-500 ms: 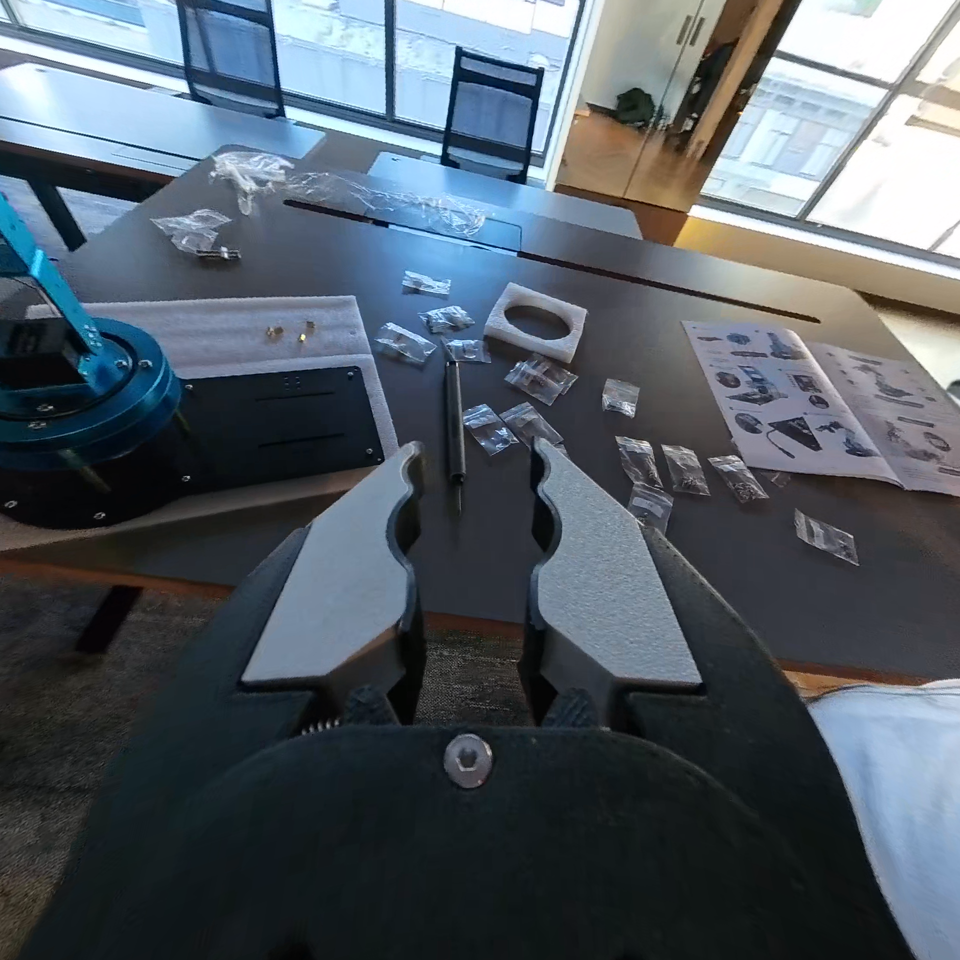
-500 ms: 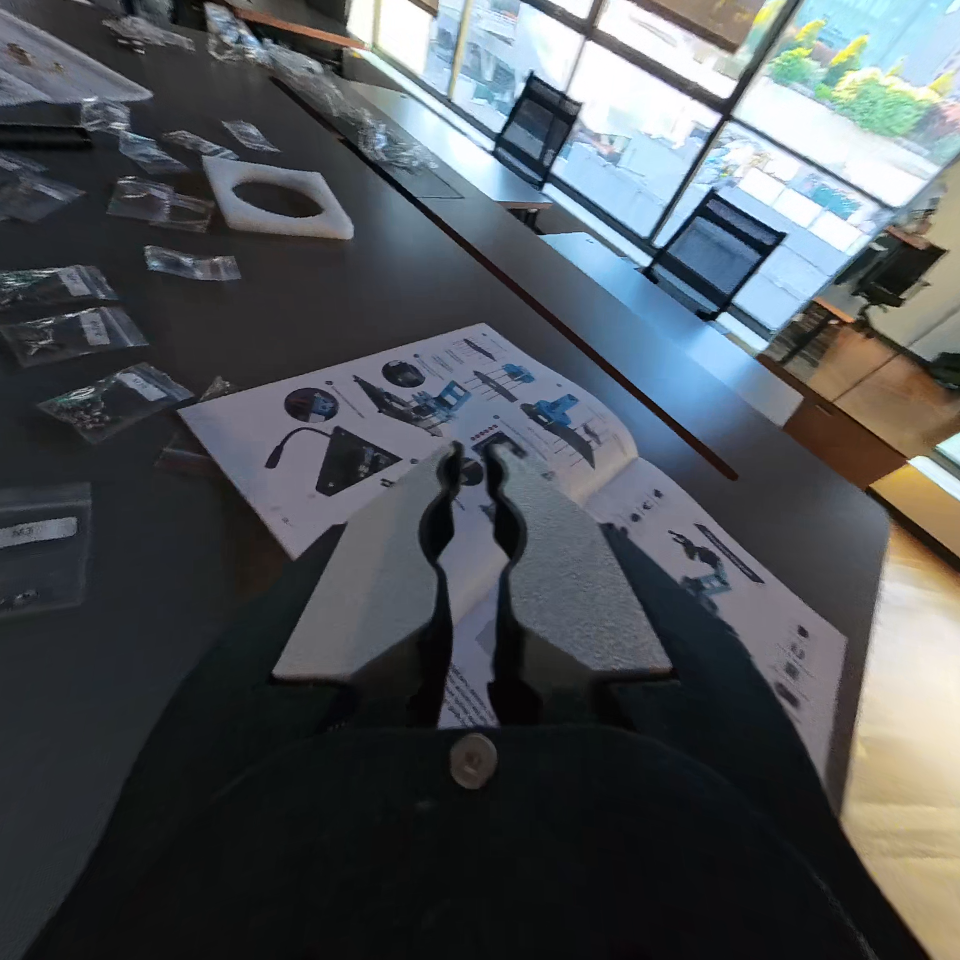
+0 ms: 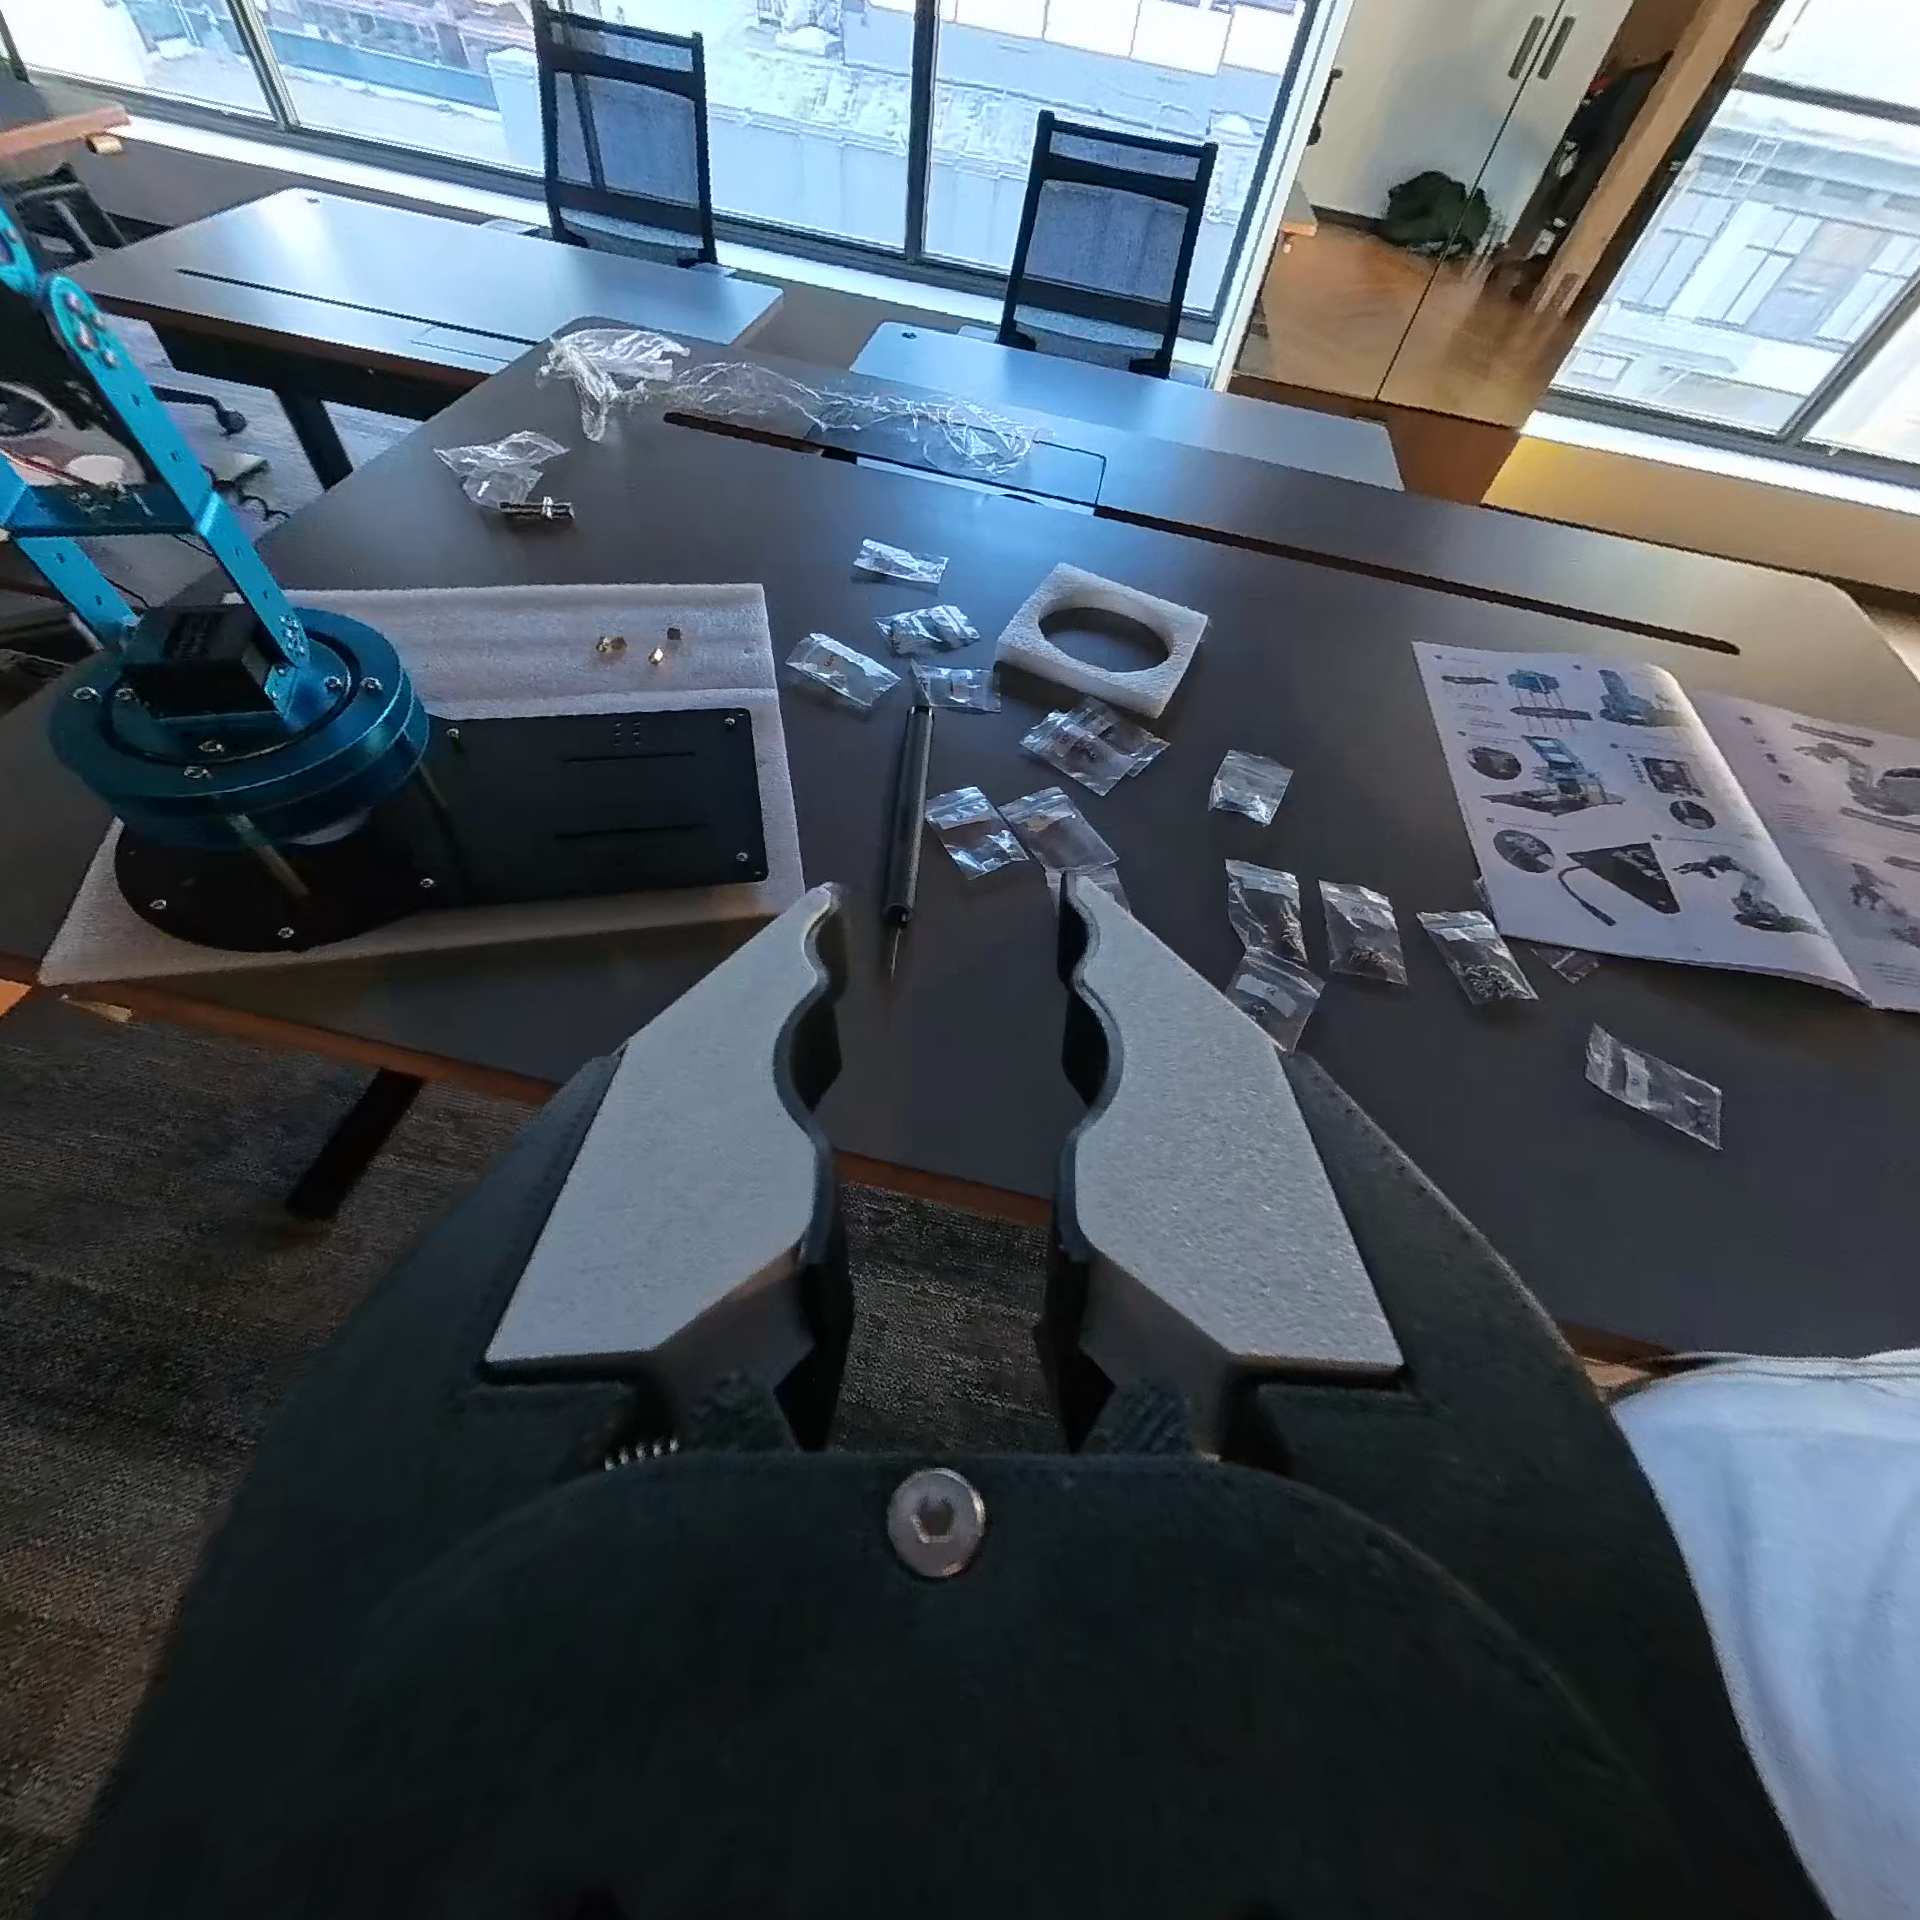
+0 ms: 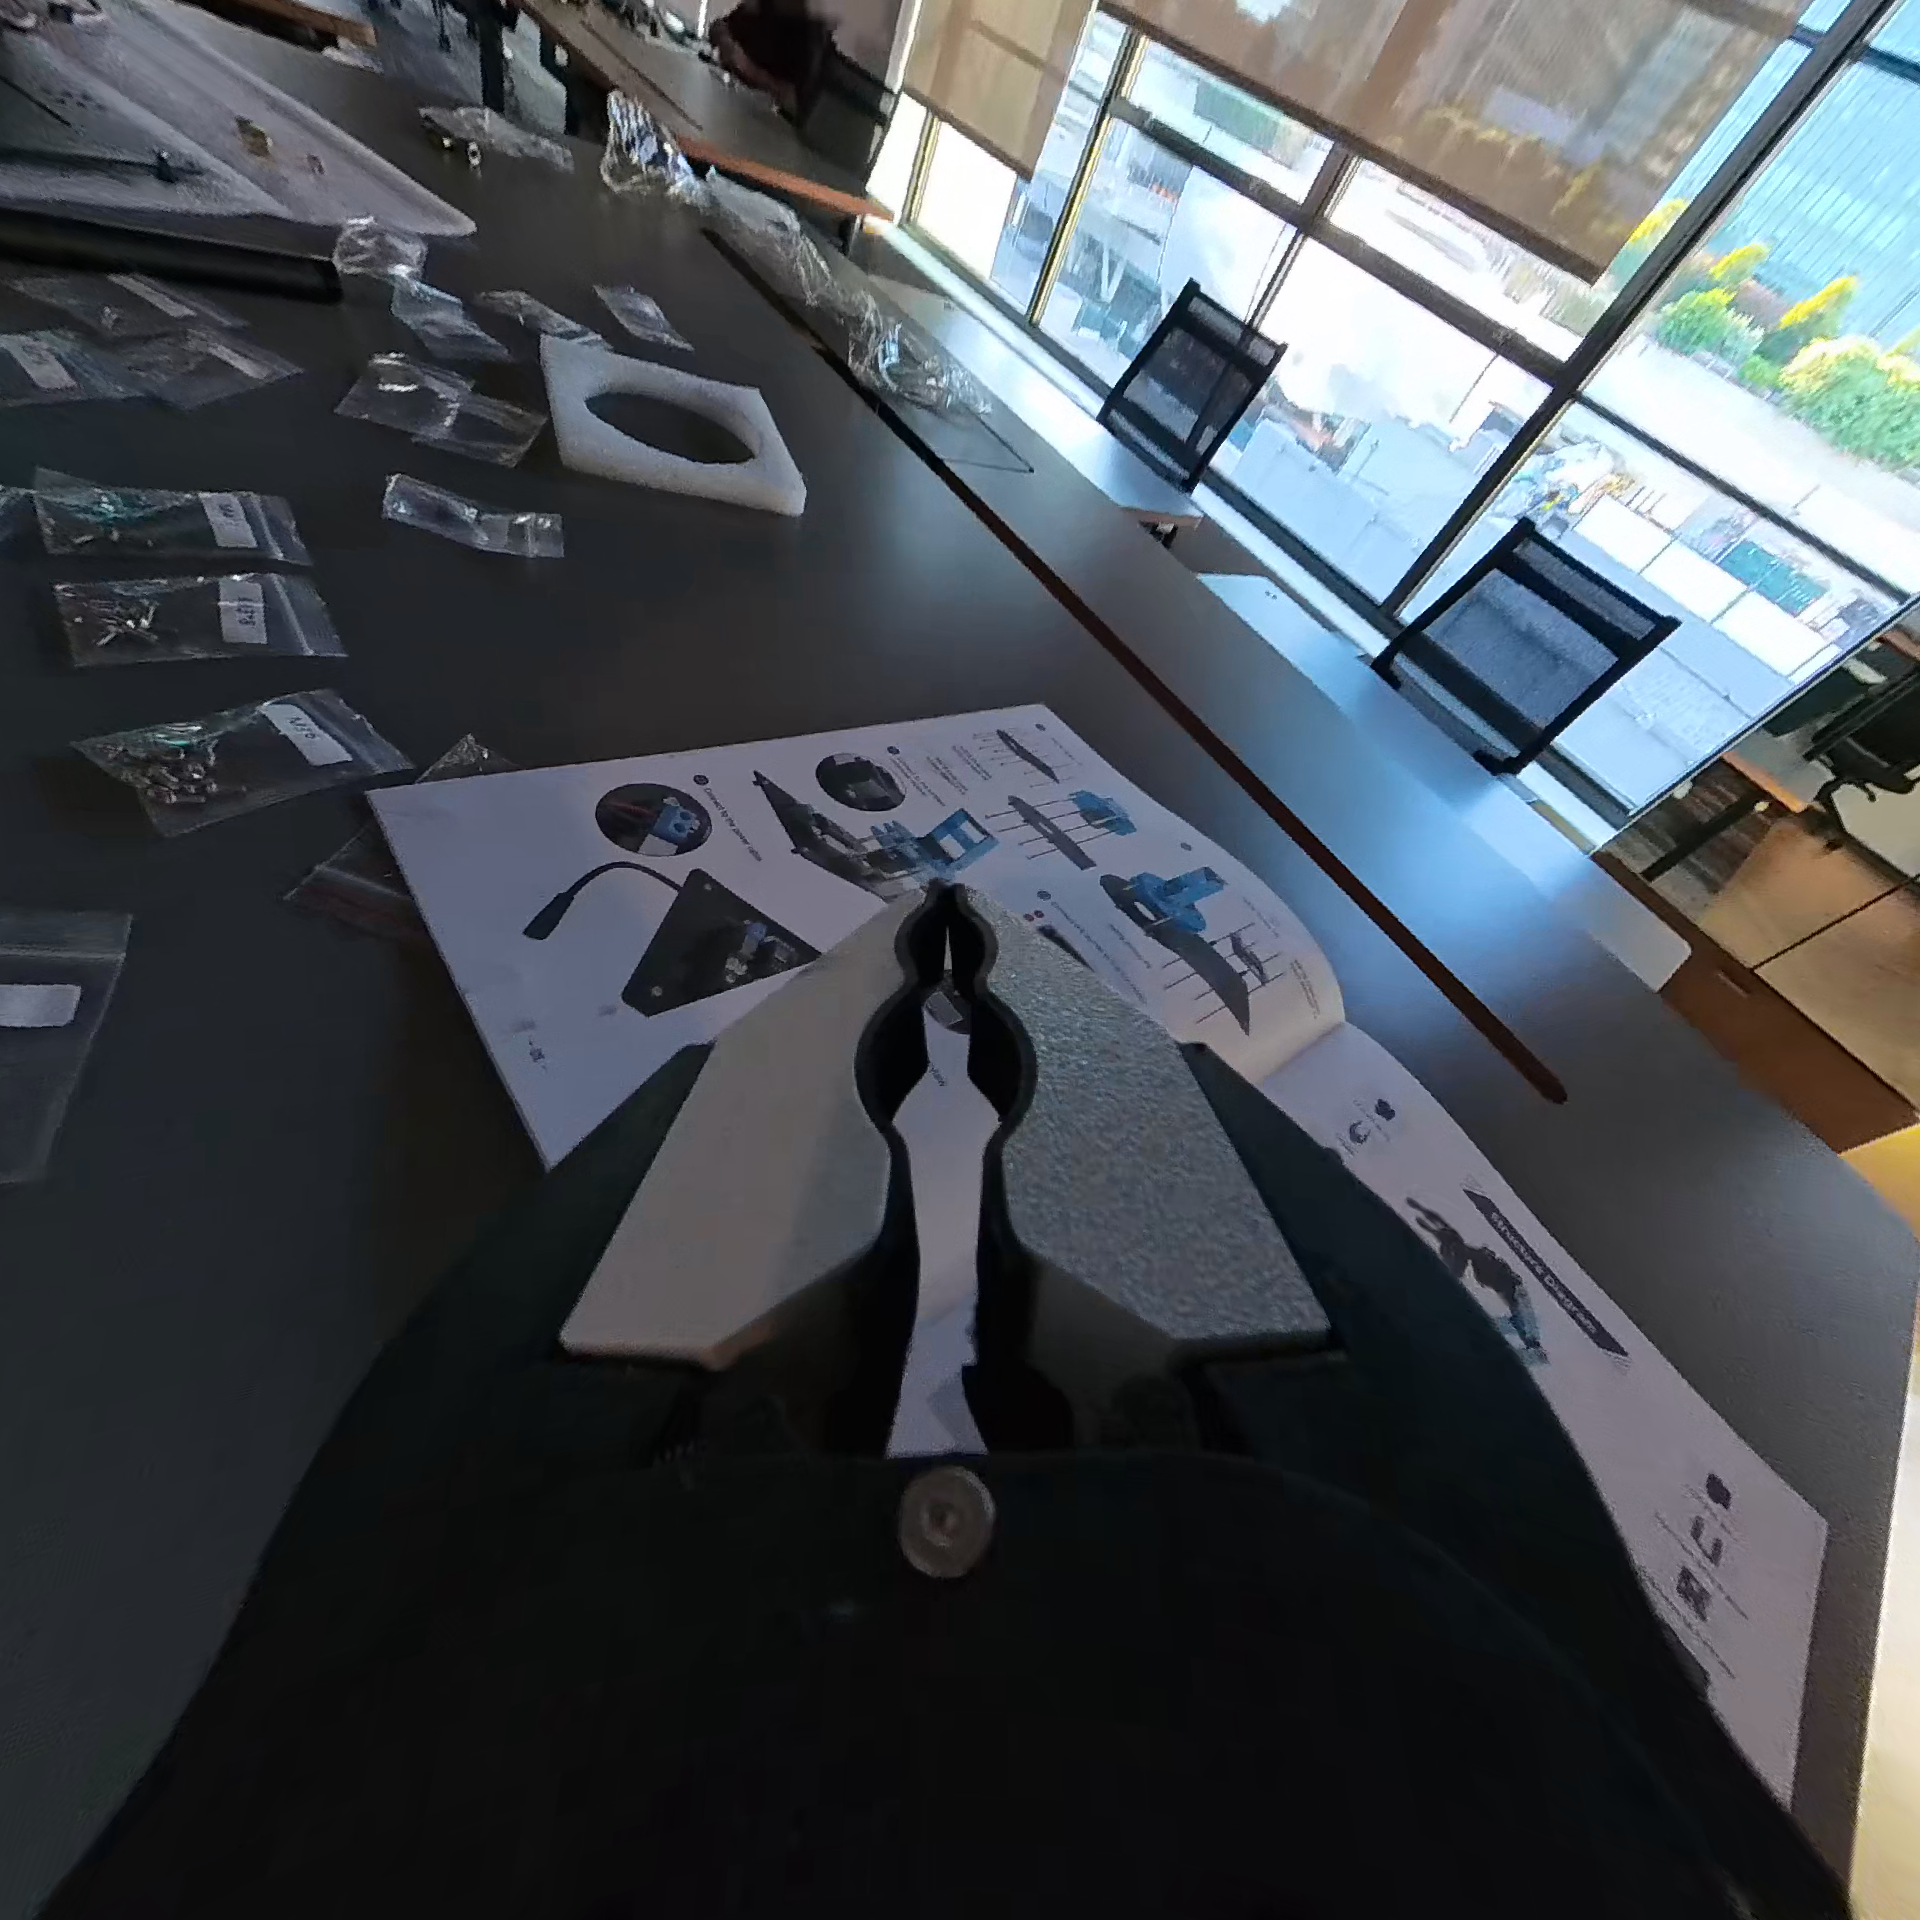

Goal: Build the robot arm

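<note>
Left wrist view: the left gripper (image 3: 945,914) is hovering wide open, empty, over the table's (image 3: 1351,1174) near edge. The right gripper (image 4: 943,902) is hanging closed, empty, above the booklet (image 4: 582,935).

Blue robot base (image 3: 234,727); white foam square (image 3: 1101,639); dark table (image 3: 1351,582).
</note>
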### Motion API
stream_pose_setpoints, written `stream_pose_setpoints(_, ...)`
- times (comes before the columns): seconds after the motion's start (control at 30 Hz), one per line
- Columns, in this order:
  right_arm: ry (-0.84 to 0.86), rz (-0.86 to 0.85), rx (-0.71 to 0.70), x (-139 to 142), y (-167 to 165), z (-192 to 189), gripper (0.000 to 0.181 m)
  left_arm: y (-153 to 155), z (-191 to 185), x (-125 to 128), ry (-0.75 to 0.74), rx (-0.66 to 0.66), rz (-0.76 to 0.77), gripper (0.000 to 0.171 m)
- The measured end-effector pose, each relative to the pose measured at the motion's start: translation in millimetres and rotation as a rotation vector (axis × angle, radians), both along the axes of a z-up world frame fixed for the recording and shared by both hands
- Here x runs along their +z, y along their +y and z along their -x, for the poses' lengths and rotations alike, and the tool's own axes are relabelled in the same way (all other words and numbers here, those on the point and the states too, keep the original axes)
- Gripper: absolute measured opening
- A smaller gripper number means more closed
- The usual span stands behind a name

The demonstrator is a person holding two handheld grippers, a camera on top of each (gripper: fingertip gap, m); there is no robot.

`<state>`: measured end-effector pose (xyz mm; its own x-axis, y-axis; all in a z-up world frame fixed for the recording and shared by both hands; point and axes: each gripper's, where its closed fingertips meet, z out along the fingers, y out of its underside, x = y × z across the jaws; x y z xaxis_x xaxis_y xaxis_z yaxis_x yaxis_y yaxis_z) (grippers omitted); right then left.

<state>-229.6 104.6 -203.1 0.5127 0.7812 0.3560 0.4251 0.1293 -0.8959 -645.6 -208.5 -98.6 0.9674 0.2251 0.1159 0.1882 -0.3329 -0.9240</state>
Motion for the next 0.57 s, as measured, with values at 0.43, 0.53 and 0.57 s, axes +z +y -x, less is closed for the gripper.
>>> stream_pose_setpoints(0.43,-0.04,-0.056,0.023,-17.5,-4.6,4.4,0.0,18.4,-17.4,-4.2,0.016,0.025,0.017,0.038)
stream_pose_setpoints(0.53,-0.002,-0.04,0.054,-16.9,-11.9,12.6,0.0,19.4,-18.5,-4.1,0.021,0.032,0.017,0.037)
stream_pose_setpoints(0.57,0.0,-0.04,0.063,-17.7,-13.5,14.7,0.0,19.2,-18.8,-3.8,0.021,0.034,0.014,0.037)
